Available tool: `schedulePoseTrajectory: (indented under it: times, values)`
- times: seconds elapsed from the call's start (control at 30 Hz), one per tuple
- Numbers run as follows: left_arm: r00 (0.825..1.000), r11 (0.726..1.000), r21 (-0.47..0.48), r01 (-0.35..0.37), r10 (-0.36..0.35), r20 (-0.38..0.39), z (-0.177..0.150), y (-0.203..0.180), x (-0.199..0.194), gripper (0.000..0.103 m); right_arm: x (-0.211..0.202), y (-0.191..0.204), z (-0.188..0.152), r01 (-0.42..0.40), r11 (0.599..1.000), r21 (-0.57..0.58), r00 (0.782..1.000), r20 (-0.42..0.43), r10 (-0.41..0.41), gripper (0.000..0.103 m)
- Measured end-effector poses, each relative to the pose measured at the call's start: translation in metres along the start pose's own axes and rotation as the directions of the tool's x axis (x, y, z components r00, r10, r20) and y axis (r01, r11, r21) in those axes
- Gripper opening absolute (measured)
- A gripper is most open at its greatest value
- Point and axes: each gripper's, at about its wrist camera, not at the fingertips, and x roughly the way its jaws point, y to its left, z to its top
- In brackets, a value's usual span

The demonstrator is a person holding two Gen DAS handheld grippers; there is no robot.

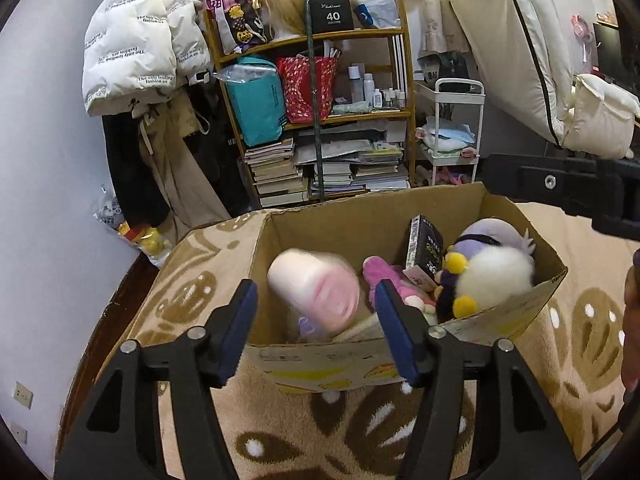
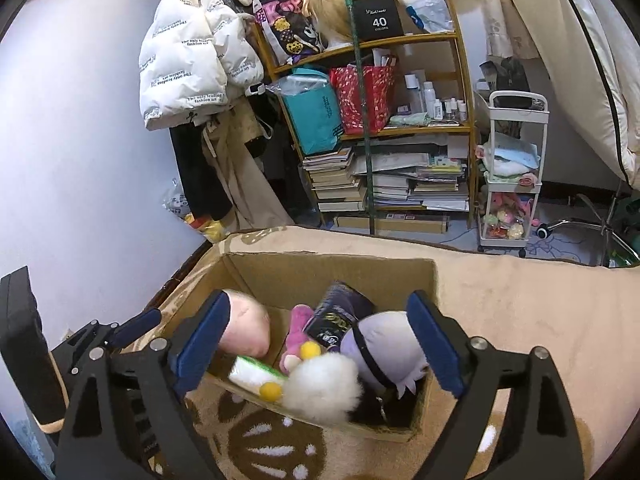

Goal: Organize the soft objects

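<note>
An open cardboard box [image 1: 372, 208] [image 2: 320, 276] stands on a beige patterned blanket. Inside lie a pale pink plush [image 1: 316, 292] [image 2: 244, 330], blurred in the left wrist view, a purple and white fluffy plush [image 1: 492, 264] [image 2: 380, 344], a bright pink plush [image 1: 380, 272] [image 2: 298, 320] and a dark carton [image 1: 424, 244] [image 2: 340, 316]. My left gripper [image 1: 316, 300] hangs open over the box's near left part; the pale plush shows between its fingers, untouched by the pads. My right gripper [image 2: 320, 312] stands wide open above the purple plush, holding nothing.
A green and white pack [image 2: 256, 372] leans at the box's near wall. Behind the bed are a crowded wooden shelf [image 2: 400, 128], a white trolley [image 2: 516, 184] with soft items, hanging jackets [image 1: 136, 40] and a chair base [image 2: 580, 224].
</note>
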Motion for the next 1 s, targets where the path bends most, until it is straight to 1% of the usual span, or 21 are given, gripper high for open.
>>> schedulePoseTrajectory:
  times: [0.03, 0.1, 0.2, 0.27, 0.5, 0.63, 0.73, 0.9, 0.97, 1.0]
  values:
    - [1.000, 1.000, -0.006, -0.006, 0.006, 0.003, 0.000, 0.001, -0.002, 0.064, -0.002, 0.001, -0.001, 0.006, 1.000, -0.007, 1.000, 0.007, -0.006, 0.103]
    - [1.000, 1.000, -0.018, -0.022, 0.022, -0.005, -0.002, 0.005, -0.006, 0.065, -0.005, 0.003, -0.001, 0.018, 1.000, -0.024, 1.000, 0.014, -0.018, 0.103]
    - [0.999, 0.999, -0.038, -0.031, 0.031, -0.010, -0.006, 0.013, -0.018, 0.066, -0.010, 0.008, -0.002, 0.026, 0.999, -0.044, 1.000, 0.002, -0.026, 0.103]
    - [0.999, 0.998, -0.047, -0.038, 0.038, -0.005, -0.008, 0.017, -0.027, 0.072, -0.015, 0.011, -0.003, 0.021, 0.999, -0.049, 1.000, 0.002, -0.021, 0.103]
    - [0.997, 0.997, -0.046, -0.058, 0.061, 0.045, -0.010, 0.023, -0.070, 0.073, -0.049, 0.023, -0.014, 0.053, 0.994, -0.095, 0.997, 0.057, -0.048, 0.103]
    - [0.994, 0.997, -0.037, -0.075, 0.078, 0.077, -0.011, 0.022, -0.098, 0.075, -0.072, 0.026, -0.017, 0.064, 0.994, -0.086, 0.996, 0.074, -0.057, 0.103]
    - [0.990, 0.994, -0.048, -0.096, 0.101, 0.103, -0.018, 0.023, -0.122, 0.082, -0.092, 0.029, -0.019, 0.082, 0.993, -0.082, 0.992, 0.098, -0.074, 0.103]
    - [0.989, 0.993, -0.083, -0.088, 0.097, 0.108, -0.024, 0.030, -0.148, 0.084, -0.125, 0.035, -0.021, 0.086, 0.993, -0.085, 0.986, 0.150, -0.072, 0.103]
    - [0.988, 0.991, -0.099, -0.089, 0.101, 0.120, -0.025, 0.033, -0.158, 0.092, -0.136, 0.038, -0.021, 0.089, 0.992, -0.091, 0.983, 0.171, -0.072, 0.103]
    - [0.987, 0.990, -0.109, -0.085, 0.099, 0.130, -0.027, 0.035, -0.164, 0.093, -0.143, 0.039, -0.023, 0.096, 0.991, -0.097, 0.980, 0.184, -0.077, 0.103]
